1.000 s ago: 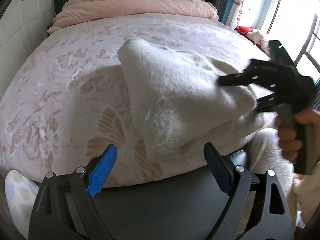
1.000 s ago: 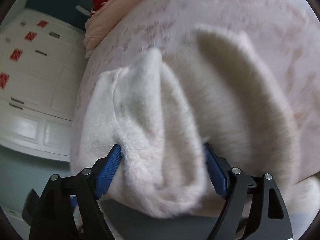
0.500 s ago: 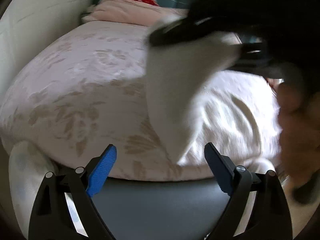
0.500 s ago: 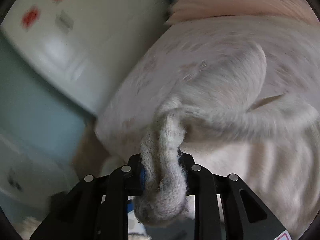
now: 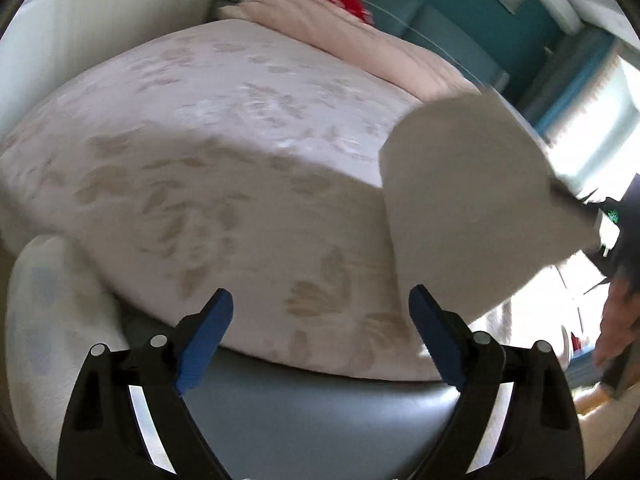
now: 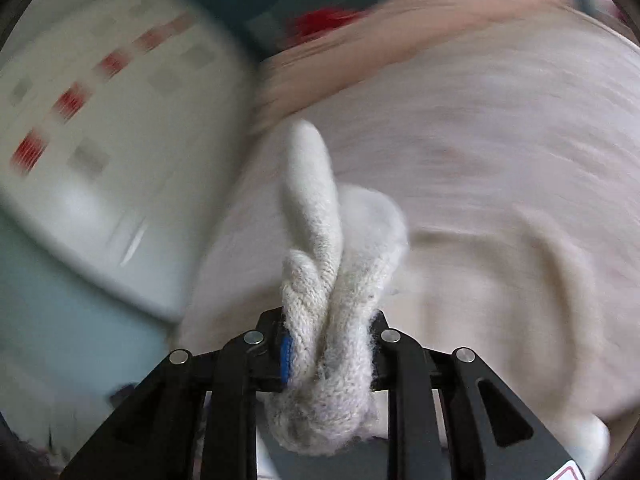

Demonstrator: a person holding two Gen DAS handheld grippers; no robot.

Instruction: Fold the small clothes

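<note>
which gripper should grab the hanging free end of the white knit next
Left. The left gripper is open and empty below the dangling white knit; the right gripper is clamped on the bunched end.

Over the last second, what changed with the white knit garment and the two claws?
The right claw has just closed on a bunched edge of the white knit garment, which a second ago lay loosely between its open jaws, and lifted it off the bed; from the left wrist view it now hangs at right. The left claw stayed open and empty.
</note>
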